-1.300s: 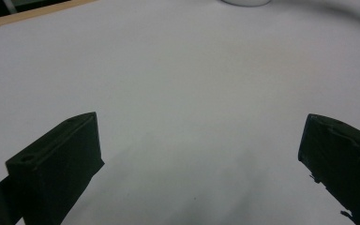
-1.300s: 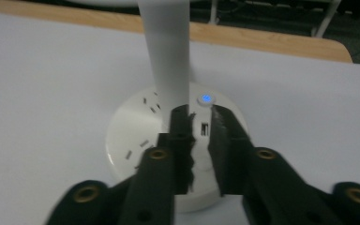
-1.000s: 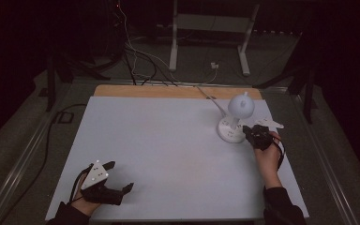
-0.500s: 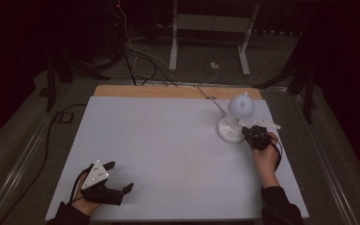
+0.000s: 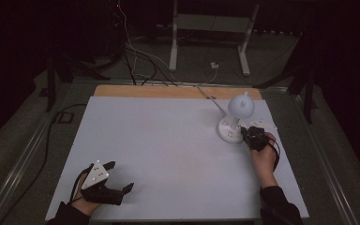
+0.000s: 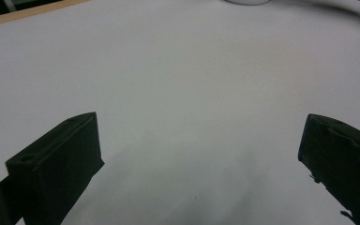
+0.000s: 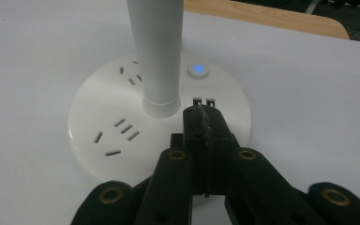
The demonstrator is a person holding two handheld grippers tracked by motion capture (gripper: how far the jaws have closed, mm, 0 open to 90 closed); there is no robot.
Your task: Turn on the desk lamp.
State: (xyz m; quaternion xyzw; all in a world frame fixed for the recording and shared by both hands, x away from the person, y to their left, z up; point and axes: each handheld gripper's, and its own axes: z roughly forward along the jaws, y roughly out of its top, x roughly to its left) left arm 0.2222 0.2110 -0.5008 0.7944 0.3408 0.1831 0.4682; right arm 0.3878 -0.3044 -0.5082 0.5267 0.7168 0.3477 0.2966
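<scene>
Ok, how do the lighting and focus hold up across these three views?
High view: dim, dark surroundings, table evenly lit. Left gripper view: soft shadow between the jaws, slightly blurred. Right gripper view: lamp base sharp, its blue button glowing; the shut right hand-held gripper looms large.

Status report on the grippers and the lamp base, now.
Right hand-held gripper shut, empty, tips over the lamp base by its two small slots. Left hand-held gripper open, idle at near table edge. Blue button lit. Nothing in the way.
</scene>
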